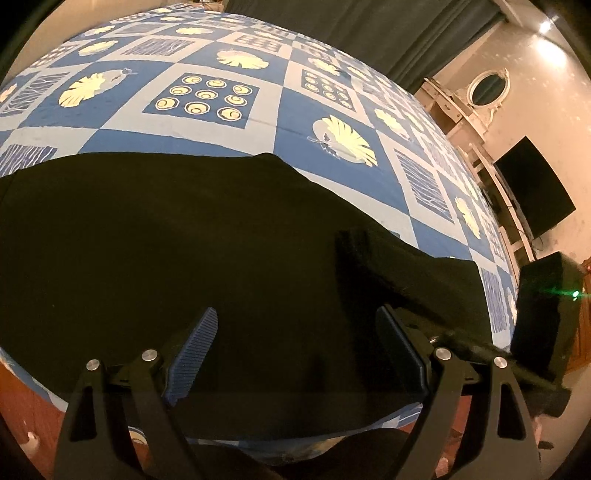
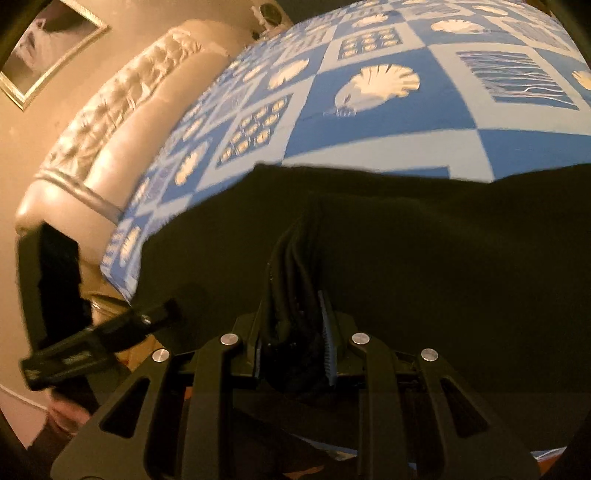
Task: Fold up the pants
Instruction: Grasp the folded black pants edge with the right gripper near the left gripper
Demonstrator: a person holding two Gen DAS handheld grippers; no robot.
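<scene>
Black pants lie spread on the bed's blue and white patterned sheet. My left gripper is open just above the pants near the bed's front edge, its blue pads apart and empty. In the right wrist view my right gripper is shut on a bunched fold of the pants, with the cloth gathered between the pads. The right gripper also shows in the left wrist view at the far right, with the cloth draped from it. The left gripper shows blurred at the left of the right wrist view.
The bed has a padded cream headboard to the left in the right wrist view. A dark curtain, a white dresser with an oval mirror and a black screen stand beyond the bed. A framed picture hangs on the wall.
</scene>
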